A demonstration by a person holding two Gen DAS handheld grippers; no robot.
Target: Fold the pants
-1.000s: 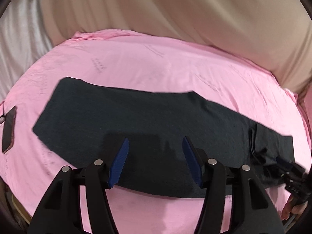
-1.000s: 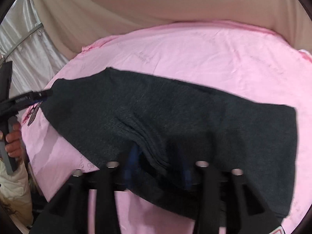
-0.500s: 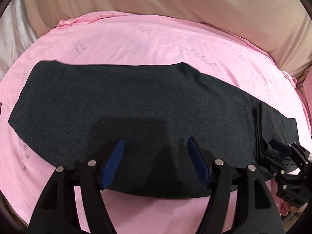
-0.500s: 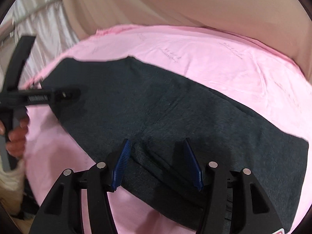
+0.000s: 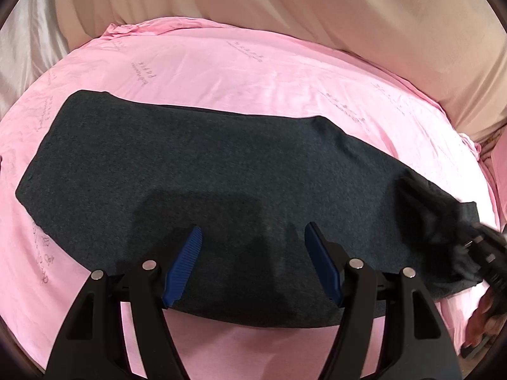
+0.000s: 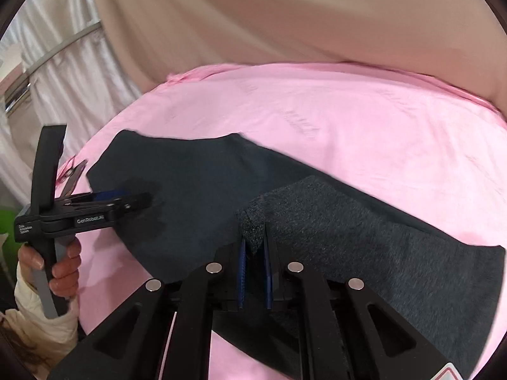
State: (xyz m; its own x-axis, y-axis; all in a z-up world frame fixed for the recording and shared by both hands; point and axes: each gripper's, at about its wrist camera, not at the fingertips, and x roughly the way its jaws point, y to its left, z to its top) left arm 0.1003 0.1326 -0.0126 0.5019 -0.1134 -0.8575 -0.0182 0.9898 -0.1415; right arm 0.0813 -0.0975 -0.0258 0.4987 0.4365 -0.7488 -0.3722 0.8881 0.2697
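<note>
Pink sheeting (image 5: pixel 253 72) covered the bed, printed here and there with faint script, and beige drapery (image 5: pixel 317 6) hung behind it, with paler, silvery curtains (image 6: pixel 41 72) off to the left side in the right wrist view. Across the sheet lay the dark grey pants (image 5: pixel 206 171), stretched long from left to right and already doubled lengthwise, flat over most of their run.

From the left wrist view, the left gripper (image 5: pixel 253 261) hovered over the near edge of the pants with its jaws spread wide — the blue ribbed pads (image 5: pixel 183 262) stood well apart with only cloth below them and nothing held between. Its shadow fell on the fabric just ahead of the fingers.

The right gripper (image 6: pixel 255 269) was another matter. Its jaws were pressed nearly together, pinching a small raised peak of the pants at the right end of the garment; the cloth there rose off the sheet and folded into a lifted flap (image 6: pixel 348 221), its lighter, fuzzier face turned up. In the left wrist view that same end showed as a blurred dark bunch (image 5: pixel 443 221) at the far right.

The person's left hand (image 6: pixel 63 269), cream sleeve at the wrist, wrapped the grey handle of its tool — off the left edge of the bed.
</note>
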